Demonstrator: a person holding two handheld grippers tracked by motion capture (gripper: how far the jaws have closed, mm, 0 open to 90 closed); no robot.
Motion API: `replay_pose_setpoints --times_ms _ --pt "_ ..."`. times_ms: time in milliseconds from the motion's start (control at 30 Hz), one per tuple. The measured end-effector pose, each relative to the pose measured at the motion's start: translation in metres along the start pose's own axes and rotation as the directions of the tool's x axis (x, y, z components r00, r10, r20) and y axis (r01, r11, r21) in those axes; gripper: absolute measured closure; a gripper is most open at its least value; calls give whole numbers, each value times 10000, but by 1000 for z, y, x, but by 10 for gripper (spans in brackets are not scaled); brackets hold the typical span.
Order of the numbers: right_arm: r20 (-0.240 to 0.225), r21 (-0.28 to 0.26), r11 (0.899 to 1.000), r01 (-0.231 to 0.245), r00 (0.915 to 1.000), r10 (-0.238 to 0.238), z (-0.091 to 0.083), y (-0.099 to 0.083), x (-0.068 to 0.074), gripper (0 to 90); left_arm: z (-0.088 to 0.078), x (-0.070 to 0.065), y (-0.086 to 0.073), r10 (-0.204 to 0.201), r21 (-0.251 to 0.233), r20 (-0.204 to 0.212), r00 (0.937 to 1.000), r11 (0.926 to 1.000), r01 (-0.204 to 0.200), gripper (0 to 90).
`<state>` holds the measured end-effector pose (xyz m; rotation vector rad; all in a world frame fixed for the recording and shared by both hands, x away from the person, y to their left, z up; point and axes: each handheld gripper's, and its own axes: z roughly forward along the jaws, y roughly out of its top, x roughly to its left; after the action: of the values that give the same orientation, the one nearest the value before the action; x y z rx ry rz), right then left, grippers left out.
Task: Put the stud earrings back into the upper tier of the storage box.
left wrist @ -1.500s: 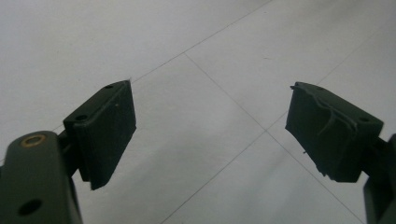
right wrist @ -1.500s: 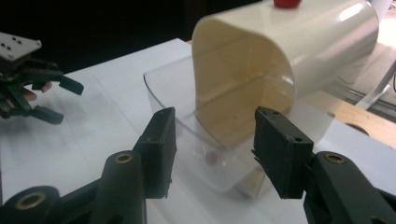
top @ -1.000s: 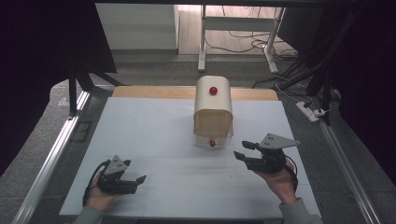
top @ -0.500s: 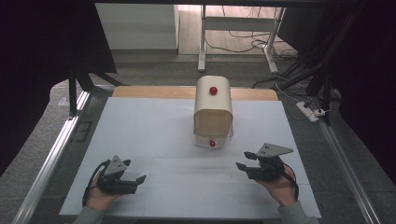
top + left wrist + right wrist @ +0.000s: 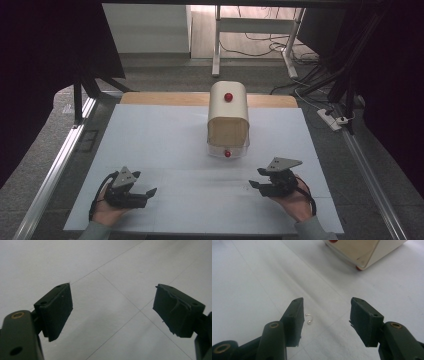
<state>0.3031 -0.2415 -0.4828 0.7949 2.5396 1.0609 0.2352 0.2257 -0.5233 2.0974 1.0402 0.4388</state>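
Observation:
A cream box (image 5: pixel 228 120) with a rounded top and red knobs (image 5: pixel 228 97) stands at the middle of the white table (image 5: pixel 165 140); its corner (image 5: pixel 364 251) shows in the right gripper view. A tiny curved metal piece with a pearl bead (image 5: pixel 309 318) lies on the table just inside the left jaw of my right gripper (image 5: pixel 327 306). That right gripper (image 5: pixel 256 178) is open, low over the table, right of centre near the front. My left gripper (image 5: pixel 145 183) rests at the front left, open (image 5: pixel 112 297), with nothing but bare table between its jaws.
A wooden strip (image 5: pixel 150 98) runs along the table's far edge. Metal rails (image 5: pixel 55 165) flank the table on both sides. Beyond it are desk legs and cables (image 5: pixel 260 40) on the floor, and a power strip (image 5: pixel 332 120) at the right.
My right gripper has moved toward the near edge and lower over the table. The left gripper has hardly moved.

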Motion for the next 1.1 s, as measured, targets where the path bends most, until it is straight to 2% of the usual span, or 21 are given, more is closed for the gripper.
replay_pose_setpoints --times_ms 433,600,867,1033,1100 --pt "3 928 9955 203 9998 -204 23 -1 7 438 1 0 0 18 36 7 10000 10000 -18 157" --pt "-25 1398 9900 203 9998 -201 34 0 9 449 0 1 0 8 3 0 10000 10000 -8 157" --pt "166 1555 9878 82 9998 -109 38 -2 9 479 0 0 0 34 -3 9 10000 10000 -34 157" --pt "209 1700 9854 -4 9998 -32 41 -3 9 556 0 0 0 32 6 17 10000 10000 -32 157" --pt "90 1675 9858 -125 9999 111 40 -3 8 582 0 0 0 35 12 14 10000 10000 -35 157"
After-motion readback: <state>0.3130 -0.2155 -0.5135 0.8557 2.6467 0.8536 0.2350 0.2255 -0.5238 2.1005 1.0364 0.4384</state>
